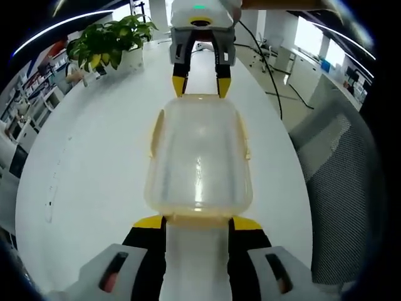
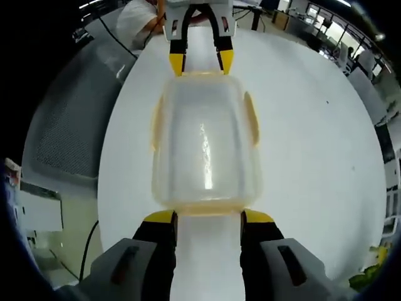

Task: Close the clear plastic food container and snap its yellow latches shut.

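Taking the container as the landmark: in the left gripper view, the left gripper (image 1: 199, 222) stands at the near short end of the clear plastic food container (image 1: 199, 157), its yellow-tipped jaws spread apart and straddling that end, their tips right at the rim and gripping nothing that I can make out. The container sits on the white table (image 1: 94, 163), lid down over the base as far as the clear plastic lets me judge, with yellow latches (image 1: 156, 130) showing along its two long sides, seemingly flared outward rather than pressed flat. At the far short end the right gripper (image 1: 201, 86) faces back, jaws likewise parted around the rim, tips just touching or just short of it; I cannot tell which. The right gripper view gives the mirror picture: its own jaws open at the near end of the container (image 2: 205, 144), side latches (image 2: 252, 119) along the edges, the left gripper (image 2: 200, 63) opposite. Beyond the container, a potted plant (image 1: 109, 44) stands well apart, and a mesh chair (image 1: 341, 188) sits off the table edge. The step in hand looks like steadying and seating the lid before latching. To do it well, one gripper should brace the box so it cannot slide, the lid should be checked square on all sides, and each latch pressed firmly inward until it seats.
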Demonstrator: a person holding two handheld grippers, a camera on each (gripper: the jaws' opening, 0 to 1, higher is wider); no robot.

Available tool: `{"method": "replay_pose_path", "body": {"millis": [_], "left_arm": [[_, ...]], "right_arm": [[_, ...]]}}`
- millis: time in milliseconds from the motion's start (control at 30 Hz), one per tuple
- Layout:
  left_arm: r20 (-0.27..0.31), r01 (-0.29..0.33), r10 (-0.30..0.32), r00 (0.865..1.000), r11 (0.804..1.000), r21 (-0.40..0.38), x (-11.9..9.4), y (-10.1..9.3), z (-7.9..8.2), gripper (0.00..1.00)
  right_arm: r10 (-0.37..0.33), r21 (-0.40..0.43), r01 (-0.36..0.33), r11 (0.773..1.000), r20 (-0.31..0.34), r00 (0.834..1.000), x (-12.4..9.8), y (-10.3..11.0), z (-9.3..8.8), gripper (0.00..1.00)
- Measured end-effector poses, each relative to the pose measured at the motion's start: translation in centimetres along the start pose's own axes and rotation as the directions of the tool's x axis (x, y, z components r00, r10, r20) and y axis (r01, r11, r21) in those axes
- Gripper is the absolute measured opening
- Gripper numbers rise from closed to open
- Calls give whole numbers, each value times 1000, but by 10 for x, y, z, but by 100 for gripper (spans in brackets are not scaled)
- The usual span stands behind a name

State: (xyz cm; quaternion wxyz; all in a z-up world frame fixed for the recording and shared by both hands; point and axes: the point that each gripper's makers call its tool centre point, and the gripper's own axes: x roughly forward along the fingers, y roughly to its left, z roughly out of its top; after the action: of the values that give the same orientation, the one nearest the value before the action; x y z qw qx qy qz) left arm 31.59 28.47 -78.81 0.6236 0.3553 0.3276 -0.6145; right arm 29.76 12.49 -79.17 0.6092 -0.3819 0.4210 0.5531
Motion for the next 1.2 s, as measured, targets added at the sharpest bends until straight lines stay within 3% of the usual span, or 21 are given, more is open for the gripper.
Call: {"method": "replay_pose_path", "body": {"millis": [533,833,1200], "left_arm": [[-4,5,-5,1000,1000,14,0,-1,0,33],[-41,-18,20,999,999,52,2,-2,-2,34],[-36,-25,26,999,1000,6,2,-3,-3,38]], "right_arm": [[3,-22,-3,1000,-21,1000,-1,0,0,37],[-2,-37,1,999,-32,999,-1,0,-1,38],[-15,-19,15,1000,-20,1000,0,1,-1,39]]}}
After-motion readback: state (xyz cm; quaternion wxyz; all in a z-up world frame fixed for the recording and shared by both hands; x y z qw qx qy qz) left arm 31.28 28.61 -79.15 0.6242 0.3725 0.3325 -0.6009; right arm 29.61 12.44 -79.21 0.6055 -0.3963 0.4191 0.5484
